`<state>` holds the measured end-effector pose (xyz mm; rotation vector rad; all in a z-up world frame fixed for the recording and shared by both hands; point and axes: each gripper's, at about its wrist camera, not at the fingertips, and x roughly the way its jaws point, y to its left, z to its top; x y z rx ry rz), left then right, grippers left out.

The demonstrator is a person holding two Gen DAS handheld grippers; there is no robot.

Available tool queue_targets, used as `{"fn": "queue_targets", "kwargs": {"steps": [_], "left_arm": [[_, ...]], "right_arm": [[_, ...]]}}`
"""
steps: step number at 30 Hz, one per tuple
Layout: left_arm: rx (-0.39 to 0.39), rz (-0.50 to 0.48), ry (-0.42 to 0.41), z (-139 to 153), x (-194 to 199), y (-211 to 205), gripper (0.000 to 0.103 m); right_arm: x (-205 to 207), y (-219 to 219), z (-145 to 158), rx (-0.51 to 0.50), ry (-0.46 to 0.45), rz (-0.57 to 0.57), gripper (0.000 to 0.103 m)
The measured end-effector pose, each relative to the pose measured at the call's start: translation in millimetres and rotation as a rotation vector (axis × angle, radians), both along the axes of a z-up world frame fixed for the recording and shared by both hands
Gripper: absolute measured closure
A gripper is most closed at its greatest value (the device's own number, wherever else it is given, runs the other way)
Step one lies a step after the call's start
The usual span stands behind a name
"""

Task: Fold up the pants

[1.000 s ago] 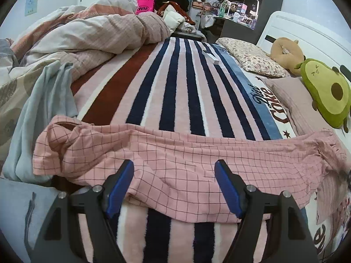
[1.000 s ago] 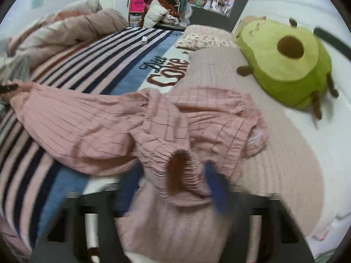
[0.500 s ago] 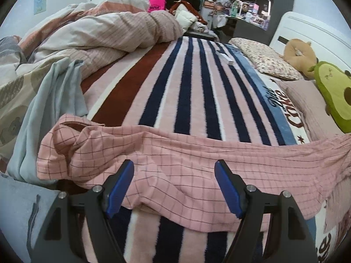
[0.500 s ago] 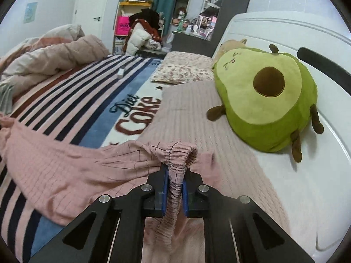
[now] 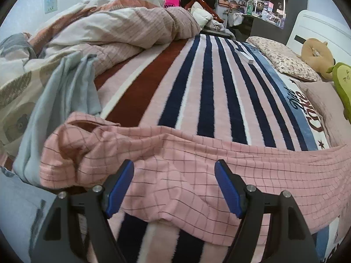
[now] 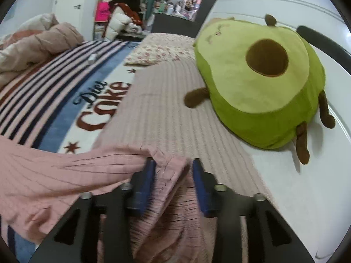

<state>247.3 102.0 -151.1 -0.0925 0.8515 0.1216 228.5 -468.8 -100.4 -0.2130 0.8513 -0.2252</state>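
Observation:
Pink checked pants (image 5: 197, 166) lie stretched across the striped blanket (image 5: 197, 83), leg cuffs bunched at the left. My left gripper (image 5: 174, 184) is open and hovers over the leg fabric near the cuffs, holding nothing. In the right wrist view the waistband end of the pants (image 6: 65, 175) lies on a pink ribbed pillow (image 6: 175, 100). My right gripper (image 6: 173, 175) has its jaws apart, with the waistband cloth lying loose between the blue pads (image 6: 147, 182).
A green avocado plush (image 6: 258, 83) sits right of the right gripper against the white headboard (image 6: 285, 6). A rumpled duvet (image 5: 109, 28) and a grey-blue garment (image 5: 65, 92) lie left of the pants. A small white box (image 5: 246, 57) rests far up the blanket.
My right gripper, shut on the waistband half a second ago, has opened and the waistband has dropped onto the pillow. The pants are pulled straighter. My left gripper stays open.

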Motion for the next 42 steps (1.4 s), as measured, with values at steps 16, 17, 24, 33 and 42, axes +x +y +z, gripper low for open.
{"fn": "queue_targets", "kwargs": {"steps": [16, 17, 24, 33, 42], "left_arm": [[0.195, 0.014, 0.049, 50.9, -20.7, 64.6, 0.028], [0.204, 0.005, 0.065, 48.0, -19.2, 69.4, 0.028], [0.211, -0.07, 0.171, 20.2, -8.9, 92.1, 0.032], [0.119, -0.099, 0.146, 13.3, -1.3, 99.2, 0.101], [0.18, -0.001, 0.048, 60.4, 31.1, 111.3, 0.101]], "right_arm": [[-58.1, 41.9, 47.9, 0.153, -0.132, 0.065, 0.043], [-61.6, 46.6, 46.5, 0.163, -0.132, 0.069, 0.043], [-69.4, 75.7, 28.7, 0.218, -0.08, 0.079, 0.043], [-60.2, 95.2, 27.2, 0.238, -0.08, 0.097, 0.043], [-63.6, 95.7, 32.6, 0.246, -0.091, 0.107, 0.043]]}}
